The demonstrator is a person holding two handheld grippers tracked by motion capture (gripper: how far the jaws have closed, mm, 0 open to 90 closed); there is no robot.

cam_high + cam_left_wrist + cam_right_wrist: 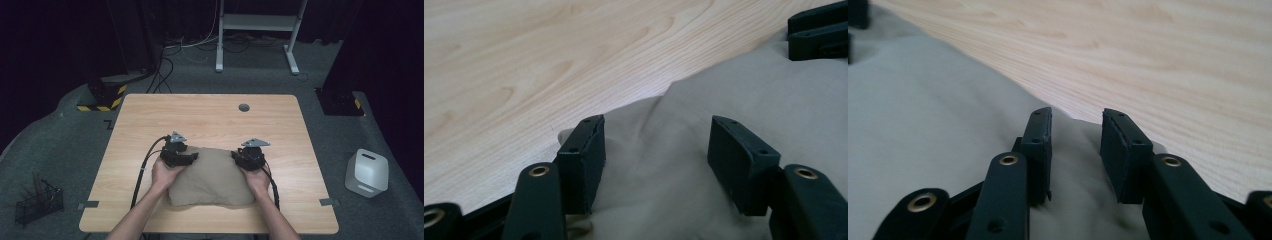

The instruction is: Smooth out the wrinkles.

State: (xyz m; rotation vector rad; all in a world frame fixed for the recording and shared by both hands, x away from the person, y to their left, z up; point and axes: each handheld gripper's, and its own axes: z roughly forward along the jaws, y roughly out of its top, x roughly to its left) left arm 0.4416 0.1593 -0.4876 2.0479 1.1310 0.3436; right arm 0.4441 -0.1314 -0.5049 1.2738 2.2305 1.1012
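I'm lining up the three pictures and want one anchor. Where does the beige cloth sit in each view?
High view: the beige cloth lies low and central on the table, between the two hands.
Left gripper view: it covers the lower right, under and between the open left tongs.
Right gripper view: it covers the left and lower middle, under the open right tongs.
Shared landmark: the cloth's edge against the pale wood.

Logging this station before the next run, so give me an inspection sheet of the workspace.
Surface: wooden table, with a grey round cap.
Job's things: folded beige cloth near the front edge.
Clutter: nothing seen.
Tools: left tool and right tool open over the cloth's far corners, nothing pinched.
Cables: black cable trails off the table front; more on the floor.
Surroundings: white container, wire basket, white frame.
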